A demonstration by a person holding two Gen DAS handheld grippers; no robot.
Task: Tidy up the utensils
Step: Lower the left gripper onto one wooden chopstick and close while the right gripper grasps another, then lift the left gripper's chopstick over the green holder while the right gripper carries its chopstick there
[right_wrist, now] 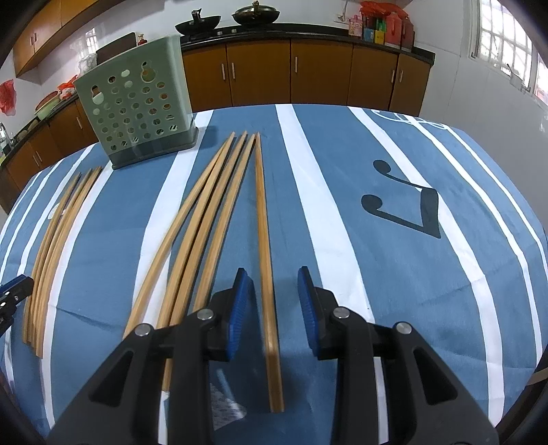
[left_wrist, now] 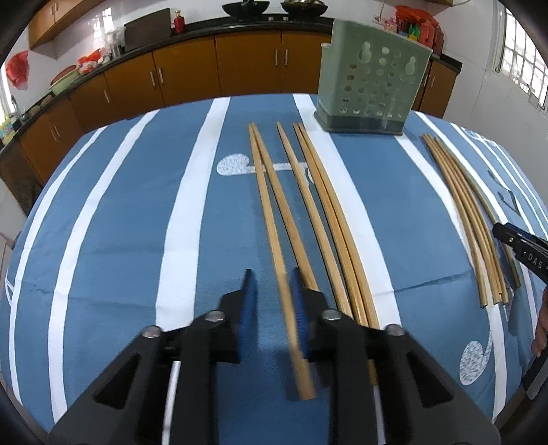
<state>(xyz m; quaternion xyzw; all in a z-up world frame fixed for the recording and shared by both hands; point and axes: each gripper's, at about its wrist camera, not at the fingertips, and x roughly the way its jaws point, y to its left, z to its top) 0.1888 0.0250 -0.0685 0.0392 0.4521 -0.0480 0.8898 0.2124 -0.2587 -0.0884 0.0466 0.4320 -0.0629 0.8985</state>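
Several wooden chopsticks lie lengthwise on a blue-and-white striped tablecloth [left_wrist: 120,222] in two groups. A green perforated utensil holder [left_wrist: 370,78] stands upright at the far side; it also shows in the right wrist view [right_wrist: 140,102]. My left gripper [left_wrist: 272,294] is open, its jaws either side of the leftmost chopstick [left_wrist: 274,246] of the left group. My right gripper [right_wrist: 270,294] is open, its jaws either side of the rightmost chopstick [right_wrist: 265,256] of the right group [right_wrist: 205,222]. Neither chopstick is gripped. The left group also shows at the left of the right wrist view [right_wrist: 58,239].
Brown kitchen cabinets [right_wrist: 308,72] with a dark counter run behind the table. Woks [right_wrist: 255,13] sit on the stove. The right group of chopsticks [left_wrist: 465,222] and the tip of the other gripper [left_wrist: 513,239] show at the right of the left wrist view.
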